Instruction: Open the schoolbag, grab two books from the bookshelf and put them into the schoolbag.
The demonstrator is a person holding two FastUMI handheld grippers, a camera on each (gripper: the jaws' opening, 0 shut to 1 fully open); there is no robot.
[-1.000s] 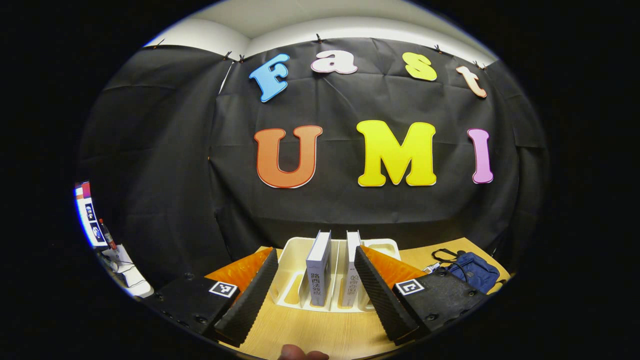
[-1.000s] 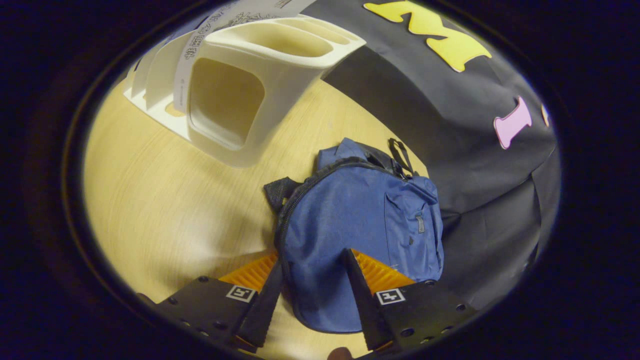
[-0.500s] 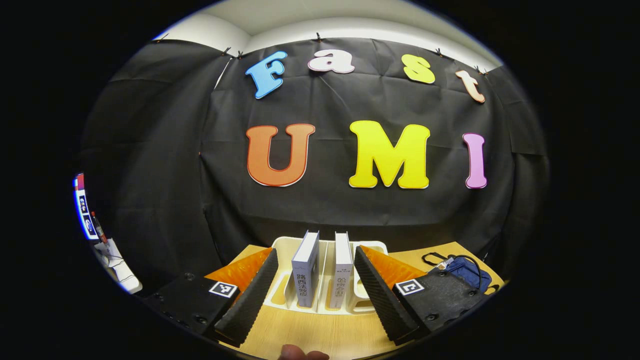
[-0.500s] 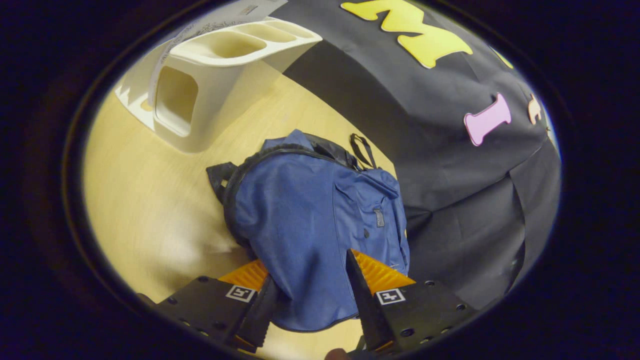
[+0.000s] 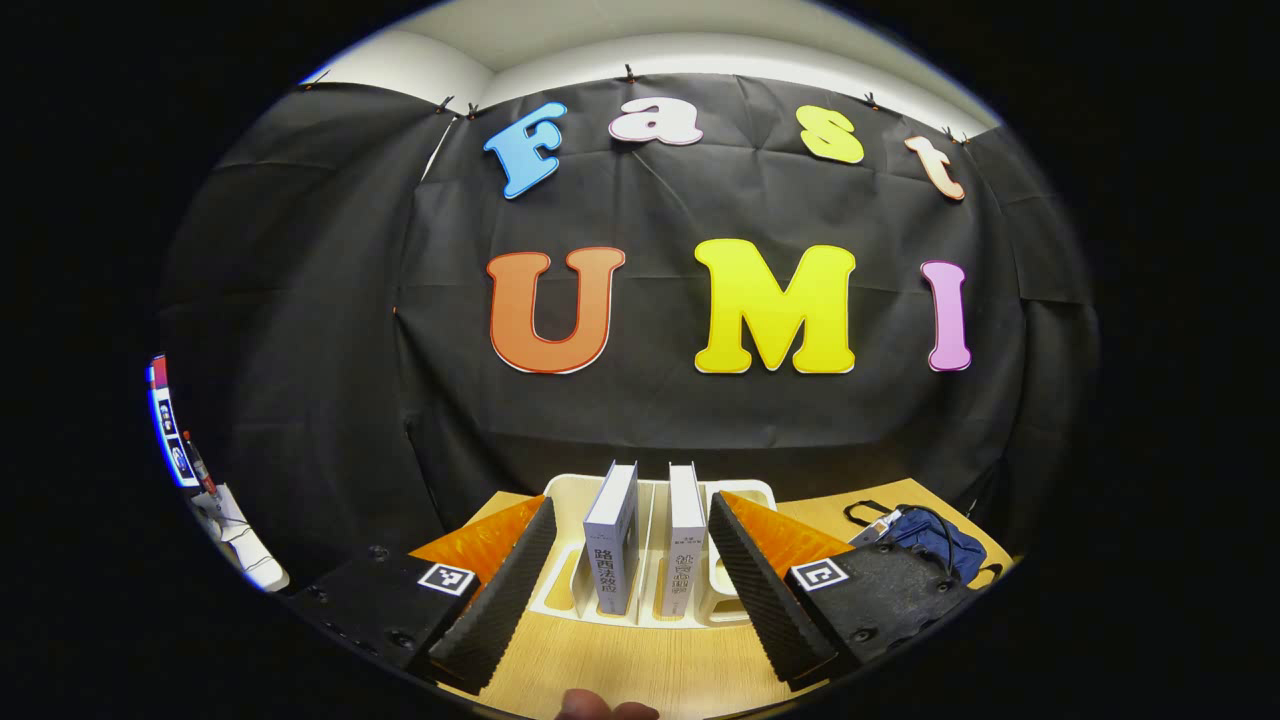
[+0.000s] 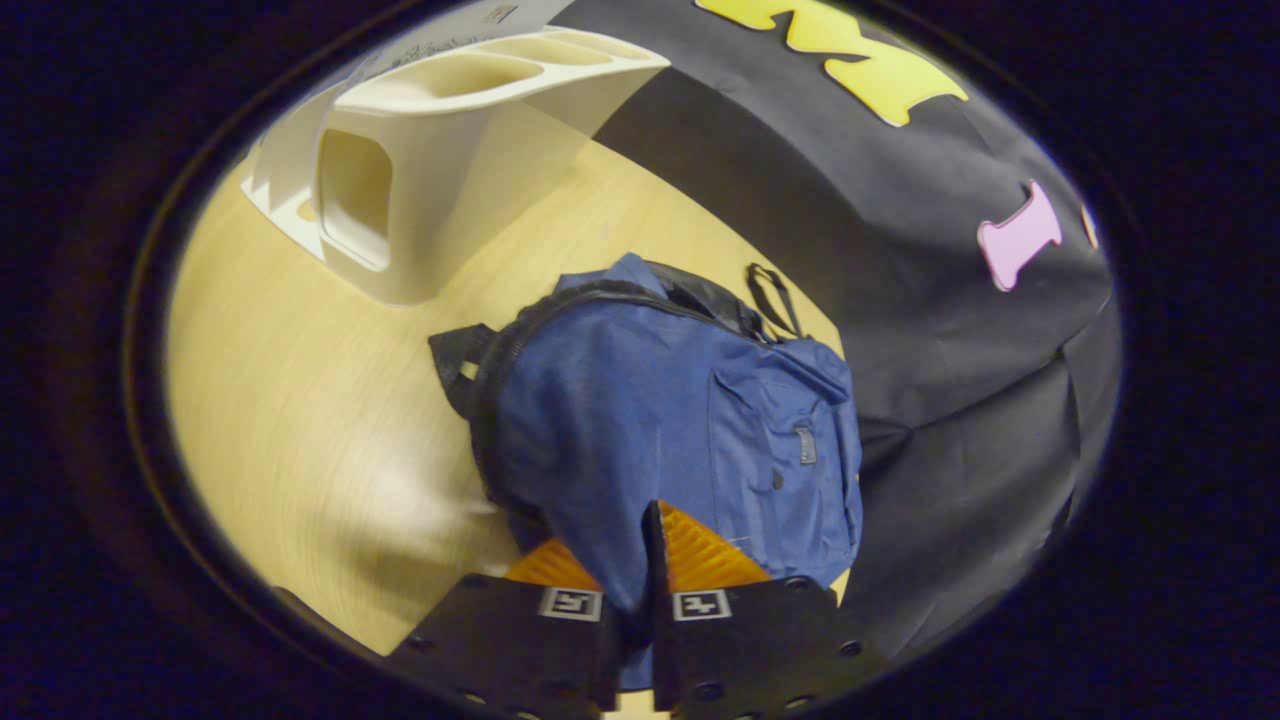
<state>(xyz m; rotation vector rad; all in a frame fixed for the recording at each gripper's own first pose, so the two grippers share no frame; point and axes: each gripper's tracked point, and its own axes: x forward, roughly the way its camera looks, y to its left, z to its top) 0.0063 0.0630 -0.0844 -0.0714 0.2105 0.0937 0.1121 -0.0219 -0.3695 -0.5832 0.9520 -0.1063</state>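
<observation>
likely, the right gripper (image 6: 640, 560), pinched onto loose cloth of the blue schoolbag (image 6: 680, 420) at lower centre, could drag the whole bag instead of unzipping it, while the left gripper (image 5: 625, 580) gapes before the books (image 5: 645, 540).

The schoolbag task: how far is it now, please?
Early stage. Done: nothing packed; both books stand in the bookshelf. In hand: the right gripper pinches the schoolbag fabric. The left gripper is open, facing the books. Left: opening, moving both books.
</observation>
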